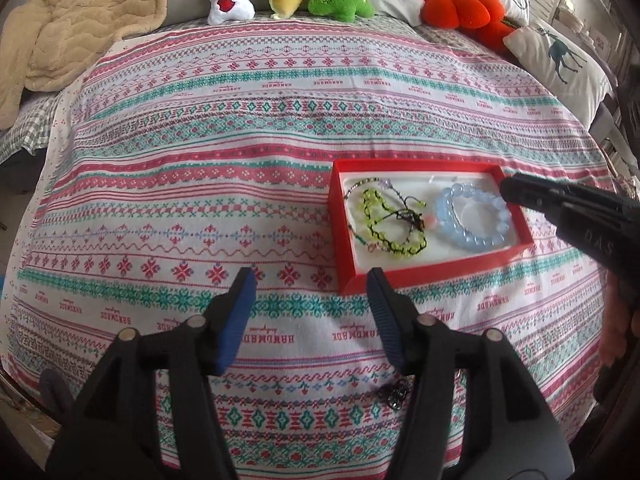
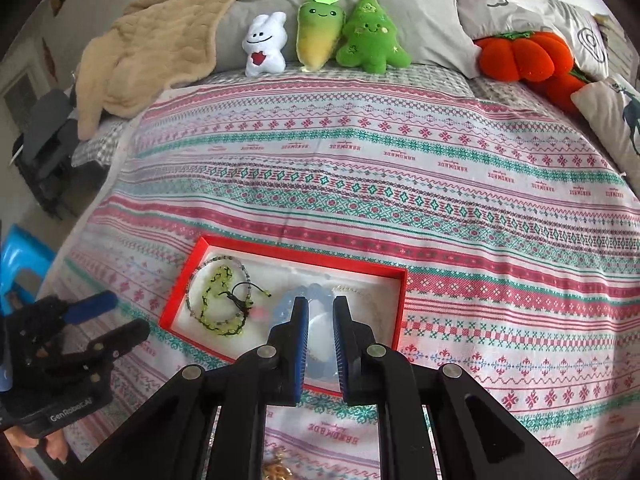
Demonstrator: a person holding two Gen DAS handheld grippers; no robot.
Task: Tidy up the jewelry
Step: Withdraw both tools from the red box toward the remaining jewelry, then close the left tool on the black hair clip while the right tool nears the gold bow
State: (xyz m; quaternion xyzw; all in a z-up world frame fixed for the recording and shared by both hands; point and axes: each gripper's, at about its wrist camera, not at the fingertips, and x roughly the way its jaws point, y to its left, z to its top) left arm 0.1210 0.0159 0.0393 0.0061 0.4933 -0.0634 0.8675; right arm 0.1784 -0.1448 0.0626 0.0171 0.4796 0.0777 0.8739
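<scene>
We judge placing step: right gripper point(image 2: 321, 307) over tray point(image 1: 436, 270), part-open, empty (blue bracelet point(image 1: 476, 220) below). Left gripper point(image 1: 311, 280) open, beside tray. Next: fetch piece.

Under and ahead of your left gripper point(image 1: 311, 285) the bedspread point(image 1: 200, 200) repeats "HANDMADE" in red, upside down to you. "GenRobot.AI" is printed on the left gripper's body, and "DAS" on your right gripper point(image 1: 505, 188).

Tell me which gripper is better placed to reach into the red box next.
Right. The right gripper hangs over the red box, fingers astride the pale blue bead bracelet; the left gripper sits open short of the box.
</scene>
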